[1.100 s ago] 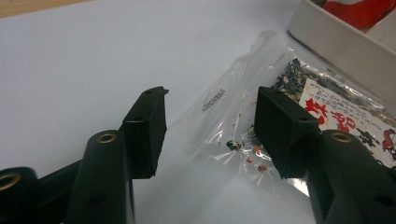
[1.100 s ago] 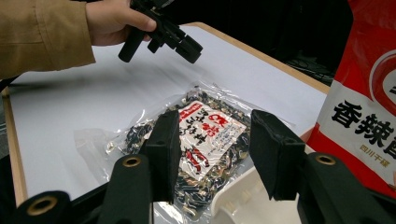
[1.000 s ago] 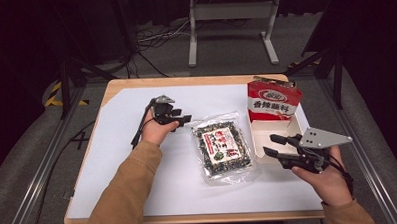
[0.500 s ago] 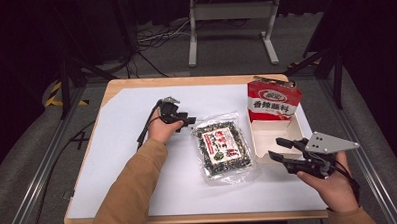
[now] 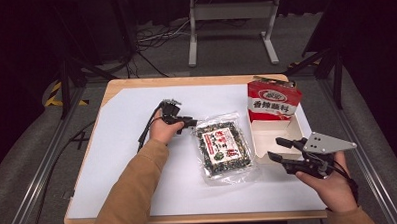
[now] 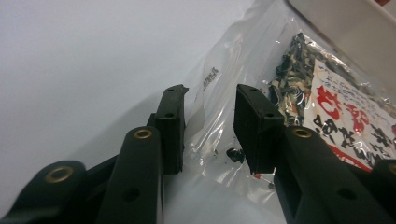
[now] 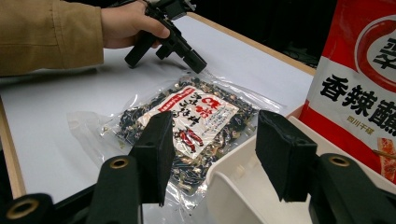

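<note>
White table (image 5: pixel 127 124): left gripper (image 6: pixel 208 123) agape astride snack bag (image 5: pixel 223 150) corner; right gripper (image 5: pixel 277 150) agape, empty.

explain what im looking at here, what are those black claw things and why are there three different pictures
The black claws are hand-held grippers: a person holds one in each hand and works at a table. One picture comes from a fixed camera above the table. The other two come from small cameras riding on each gripper, looking along its own two jaws.

On the white table lies a clear snack bag of dark pieces with a red and white label. Beside it sits a white tray with a red packet standing in it.

The left gripper is open at the bag's corner, its jaws either side of the clear plastic edge. The right gripper is open too, hovering at the tray's near edge. Neither holds anything yet.
</note>
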Available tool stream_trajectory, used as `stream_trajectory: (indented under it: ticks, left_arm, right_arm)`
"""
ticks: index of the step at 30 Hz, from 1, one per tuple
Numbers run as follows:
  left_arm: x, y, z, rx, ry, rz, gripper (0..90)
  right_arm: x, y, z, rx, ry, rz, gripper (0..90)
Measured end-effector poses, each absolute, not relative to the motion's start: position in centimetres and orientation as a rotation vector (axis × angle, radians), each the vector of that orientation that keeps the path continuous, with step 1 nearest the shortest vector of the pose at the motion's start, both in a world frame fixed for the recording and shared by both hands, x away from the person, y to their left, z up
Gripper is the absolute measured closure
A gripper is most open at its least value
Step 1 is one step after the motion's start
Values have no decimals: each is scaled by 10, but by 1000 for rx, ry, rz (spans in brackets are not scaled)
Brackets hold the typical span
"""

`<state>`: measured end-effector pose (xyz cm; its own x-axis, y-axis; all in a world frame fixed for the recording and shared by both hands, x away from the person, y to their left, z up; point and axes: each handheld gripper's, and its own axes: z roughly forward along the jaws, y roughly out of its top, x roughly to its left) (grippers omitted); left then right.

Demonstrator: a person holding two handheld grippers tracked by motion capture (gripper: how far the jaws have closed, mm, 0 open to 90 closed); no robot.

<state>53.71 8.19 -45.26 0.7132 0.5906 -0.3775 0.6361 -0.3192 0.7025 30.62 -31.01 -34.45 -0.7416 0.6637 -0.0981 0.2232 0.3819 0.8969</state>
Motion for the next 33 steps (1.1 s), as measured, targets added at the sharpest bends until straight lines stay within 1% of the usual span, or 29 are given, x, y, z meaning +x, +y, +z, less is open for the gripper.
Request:
stream_trajectory:
  ticks: [10,13,15,17,20,24,28,33]
  left_arm:
    - [534,79,-453,2047,932,2,691]
    - [533,80,-454,2050,922,16,721]
    - [532,79,-454,2058,914,23,760]
    - [532,79,-455,2071,917,44,840]
    - [532,79,-455,2076,909,41,892]
    - [531,78,-454,2088,897,50,900]
    - [528,82,-450,2080,891,67,900]
    - [519,92,-432,2038,844,93,900]
  right_arm:
    - [307,-308,-346,760,2207,1327,467]
    - [307,-308,-347,758,2209,1324,467]
    - [307,-308,-347,754,2209,1324,466]
    - [307,-307,-347,753,2212,1326,468]
    - [308,-306,-348,752,2215,1325,468]
    - [309,-307,-349,759,2216,1329,469]
    - [309,-309,-349,772,2209,1336,494]
    - [310,-310,-349,781,2207,1342,522]
